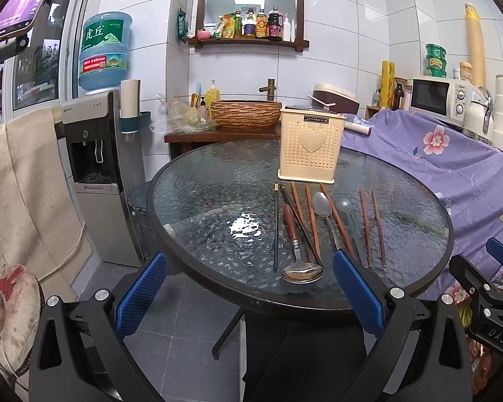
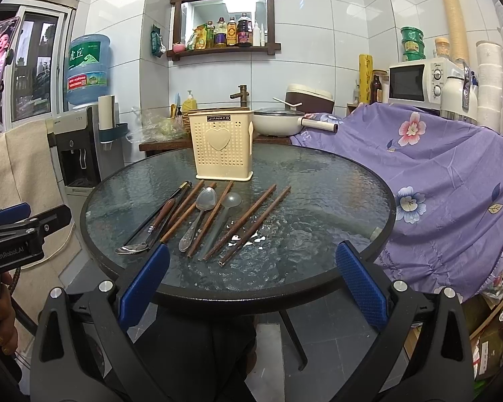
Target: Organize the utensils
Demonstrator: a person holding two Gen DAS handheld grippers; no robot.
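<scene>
Both grippers, left (image 1: 249, 293) and right (image 2: 251, 283), hold jaws wide, empty. Chopsticks (image 2: 248, 222) ahead look light, stiff, slippery on the glass desk (image 2: 318, 201); pinch mid-shaft.

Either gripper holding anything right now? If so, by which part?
Nothing held. Left gripper and right gripper are both open, short of the utensils on the table.

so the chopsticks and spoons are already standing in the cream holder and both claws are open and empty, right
Not quite. The chopsticks and spoons are not in the cream holder; they lie flat on the glass table in front of it, as the right wrist view shows. The rest holds: the left claw and right claw are both open and empty.
</scene>
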